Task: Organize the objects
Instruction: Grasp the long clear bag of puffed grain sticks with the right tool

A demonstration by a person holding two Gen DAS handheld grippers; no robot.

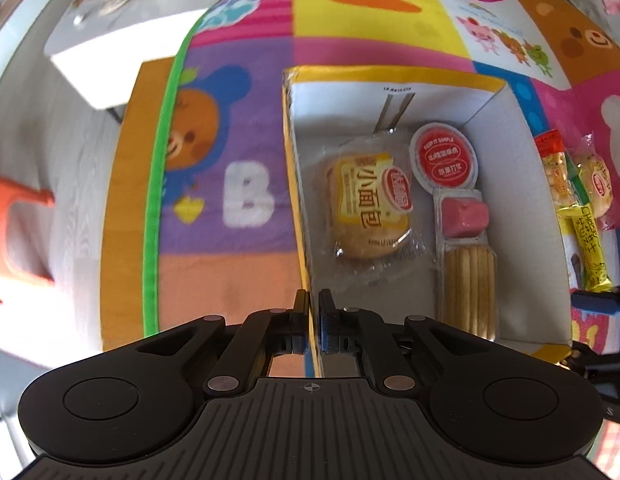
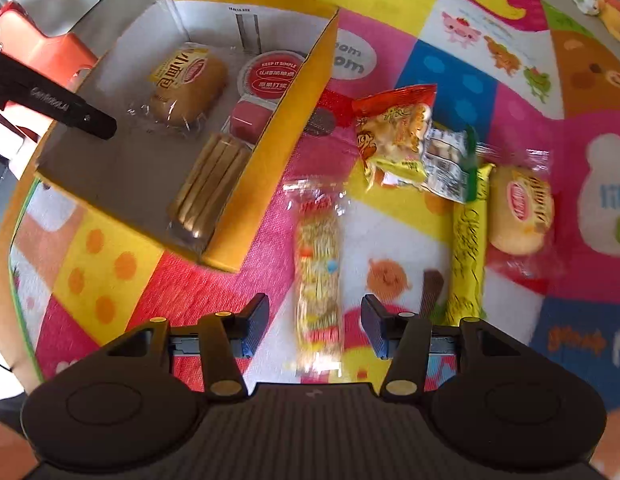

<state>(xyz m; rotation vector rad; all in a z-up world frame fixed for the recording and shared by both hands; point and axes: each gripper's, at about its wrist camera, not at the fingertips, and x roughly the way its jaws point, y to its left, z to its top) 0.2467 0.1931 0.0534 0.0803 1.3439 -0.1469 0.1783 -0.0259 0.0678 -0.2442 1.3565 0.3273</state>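
Bright cartoon squares are covering the play mat (image 1: 246, 128) that is filling both views, with ducks, bears and a big letter B printed on it.

Through the left wrist camera, a yellow-edged cardboard box (image 1: 393, 76) is sitting right of centre. Inside it, a wrapped small bread (image 1: 369, 208) is lying beside a dip-and-biscuit-stick pack (image 1: 461, 216) with a round red lid. At the bottom centre, the left claw (image 1: 313, 312) is pressing together on the box's near left wall, its fingers closing on the thin cardboard edge. More snack packets are showing at the right edge of the frame.

Through the right wrist camera, the same box is lying in the upper left, and the left claw's black arm is reaching in from the left edge. A long clear packet of noodle snack (image 2: 317, 276) is lying lengthwise in the lower middle, running down between the fingers of the right claw (image 2: 314, 322), which is standing spread with both pads clear of the packet. To the right, a red and yellow chip bag (image 2: 397, 136), a yellow stick packet (image 2: 467, 248) and a second wrapped bread (image 2: 519, 212) are resting close together on the mat.
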